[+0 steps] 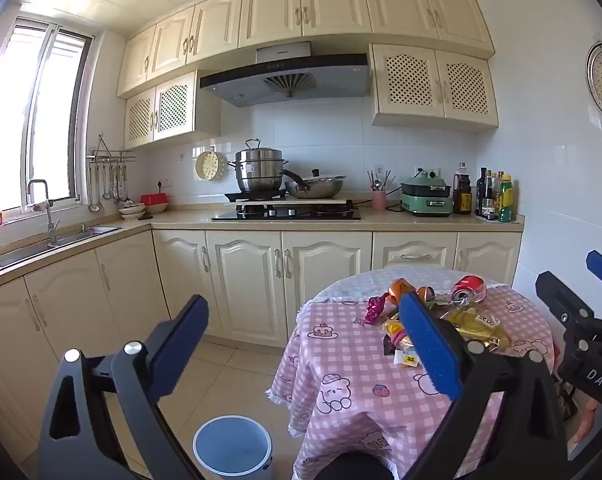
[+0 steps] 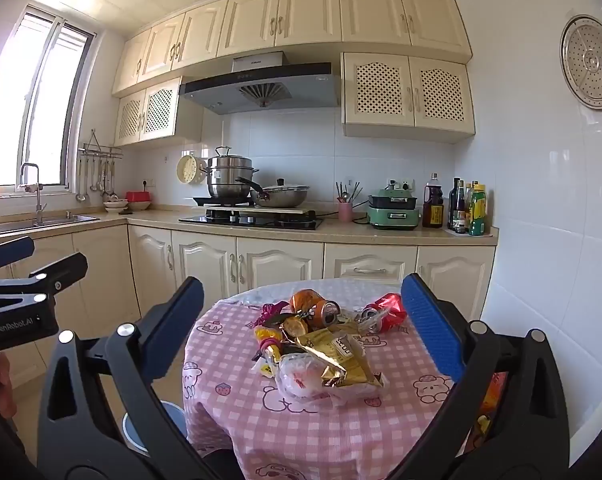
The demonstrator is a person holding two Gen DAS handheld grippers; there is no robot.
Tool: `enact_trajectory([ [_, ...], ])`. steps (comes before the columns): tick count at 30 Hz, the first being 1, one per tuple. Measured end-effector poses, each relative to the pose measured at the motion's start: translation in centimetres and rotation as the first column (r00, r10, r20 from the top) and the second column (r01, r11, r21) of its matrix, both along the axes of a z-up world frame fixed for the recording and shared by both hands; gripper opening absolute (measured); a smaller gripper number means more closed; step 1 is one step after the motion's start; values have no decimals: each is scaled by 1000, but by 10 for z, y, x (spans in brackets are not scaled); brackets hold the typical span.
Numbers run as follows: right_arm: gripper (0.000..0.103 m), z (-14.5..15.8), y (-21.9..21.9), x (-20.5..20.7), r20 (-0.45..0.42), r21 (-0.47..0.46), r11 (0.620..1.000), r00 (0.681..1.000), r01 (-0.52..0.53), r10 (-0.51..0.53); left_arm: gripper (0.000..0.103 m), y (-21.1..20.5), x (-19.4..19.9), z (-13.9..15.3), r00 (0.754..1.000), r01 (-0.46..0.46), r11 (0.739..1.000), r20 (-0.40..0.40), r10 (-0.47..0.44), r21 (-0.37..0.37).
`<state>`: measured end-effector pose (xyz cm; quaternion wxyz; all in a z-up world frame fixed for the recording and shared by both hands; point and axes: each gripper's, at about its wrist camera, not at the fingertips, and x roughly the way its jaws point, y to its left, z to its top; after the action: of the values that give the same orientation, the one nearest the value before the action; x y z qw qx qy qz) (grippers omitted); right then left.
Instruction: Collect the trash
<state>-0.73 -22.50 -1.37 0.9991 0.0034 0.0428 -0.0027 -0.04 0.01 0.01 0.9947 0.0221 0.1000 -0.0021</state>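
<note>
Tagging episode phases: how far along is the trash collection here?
Done: nothing visible; the bin looks empty. In hand: nothing; left gripper and right gripper are open, short of the pile. Left: red can, orange can, gold wrapper, all on the table.

Kitchen background, gas hob [image 2: 253,220] as landmark.
Steamer pot [image 2: 229,176] and lidded wok [image 2: 281,196] sat on the hob; range hood [image 2: 261,88] above; green cooker [image 2: 393,208] and bottles [image 2: 467,208] to its right; sink [image 2: 41,224] far left.
</note>
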Motion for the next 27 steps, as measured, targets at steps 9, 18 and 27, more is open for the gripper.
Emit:
enact_trajectory([
  [9,97,0,1,1,-4,-1,1000,1000,-3,3,94,0,-5,1,1000,-1,1000,1,1,1],
  [18,97,-3,-1,2,-3,-1,1000,1000,-1,1,94,-1,0,-1,1000,3,1000,-11,-3,-1],
  [27,97,-8,-1,3,-13,-2,1000,1000,3,-3,94,-2,-1,0,1000,2,1000,-15,-2,0],
])
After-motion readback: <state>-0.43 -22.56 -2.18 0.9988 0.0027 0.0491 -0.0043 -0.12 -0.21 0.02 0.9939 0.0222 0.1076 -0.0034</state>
